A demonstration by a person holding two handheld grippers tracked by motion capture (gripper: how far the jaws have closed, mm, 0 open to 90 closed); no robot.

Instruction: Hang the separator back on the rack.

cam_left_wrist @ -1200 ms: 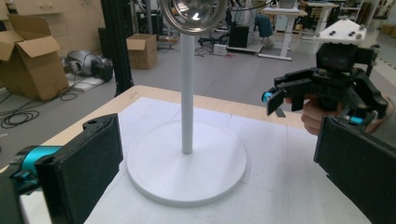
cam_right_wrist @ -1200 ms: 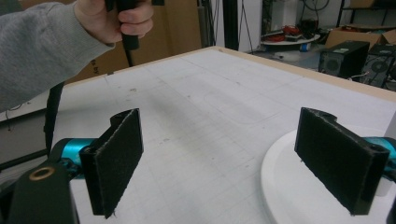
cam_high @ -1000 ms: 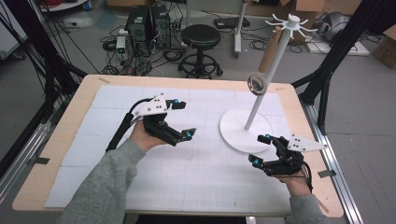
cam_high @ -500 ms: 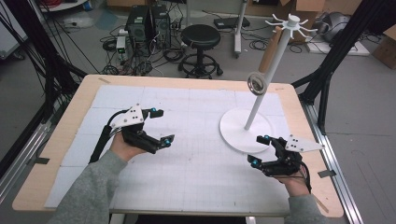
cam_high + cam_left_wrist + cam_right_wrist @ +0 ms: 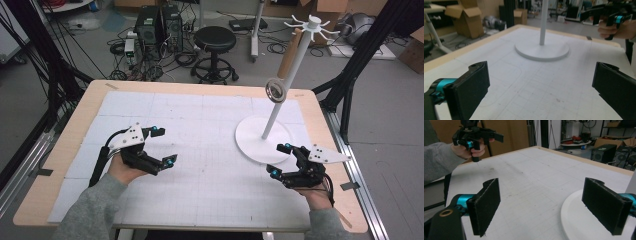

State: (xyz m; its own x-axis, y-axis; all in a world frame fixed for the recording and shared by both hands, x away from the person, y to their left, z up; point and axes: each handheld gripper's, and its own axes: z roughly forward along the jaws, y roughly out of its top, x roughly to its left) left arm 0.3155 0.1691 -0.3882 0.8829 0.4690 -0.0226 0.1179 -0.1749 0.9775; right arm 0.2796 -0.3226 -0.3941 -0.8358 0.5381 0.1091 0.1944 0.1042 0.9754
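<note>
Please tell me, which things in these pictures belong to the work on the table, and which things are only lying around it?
Part of the work:
white stand
tape roll hanging on it
left hand-held gripper, open
right hand-held gripper, open

Only lying about:
black stool
computer towers
cardboard boxes

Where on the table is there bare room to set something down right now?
The widest free patch is the white mat between the left tool and the right tool, running up to the far edge. The near middle strip is bare too. It is crowded at the right: the stand's round base sits just ahead of the right tool.
</note>
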